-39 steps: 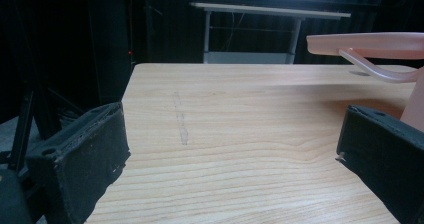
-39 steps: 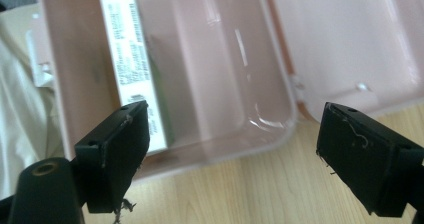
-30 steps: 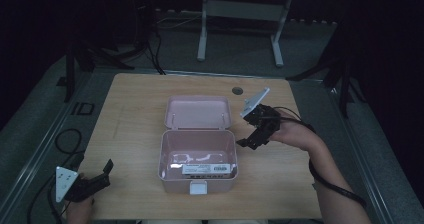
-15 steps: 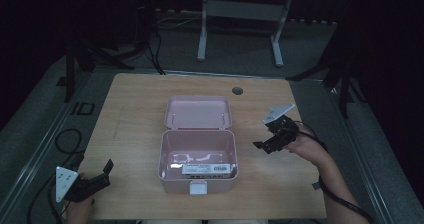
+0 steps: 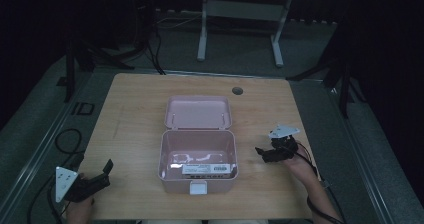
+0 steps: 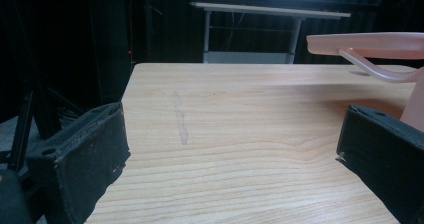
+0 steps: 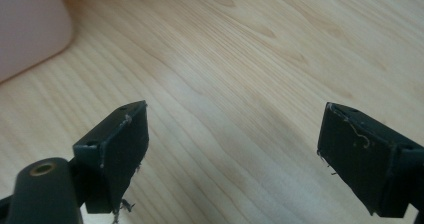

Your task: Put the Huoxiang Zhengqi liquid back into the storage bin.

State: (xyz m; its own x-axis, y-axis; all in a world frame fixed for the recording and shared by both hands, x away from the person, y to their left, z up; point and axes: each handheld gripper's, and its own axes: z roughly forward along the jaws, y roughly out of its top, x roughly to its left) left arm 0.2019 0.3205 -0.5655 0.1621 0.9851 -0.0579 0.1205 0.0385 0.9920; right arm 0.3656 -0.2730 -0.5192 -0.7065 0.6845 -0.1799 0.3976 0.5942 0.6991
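1. The pink box [image 5: 198, 156] is placed in the middle of the wooden table [image 5: 135, 109], with its lid [image 5: 198, 112] laid open behind it.
2. The right gripper [image 5: 264, 154] is held near the box's right side, jaws spread apart and empty.
3. The left gripper [image 5: 104, 170] is kept at the table's near left corner, jaws also released.

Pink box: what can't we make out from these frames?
- Contents of the pink box: in the high view a dark labelled item lies inside, too small and dim to identify.
- Left gripper view: the box is cut off by the right edge.
- Right gripper view: the box is a blurred corner at the top left edge.
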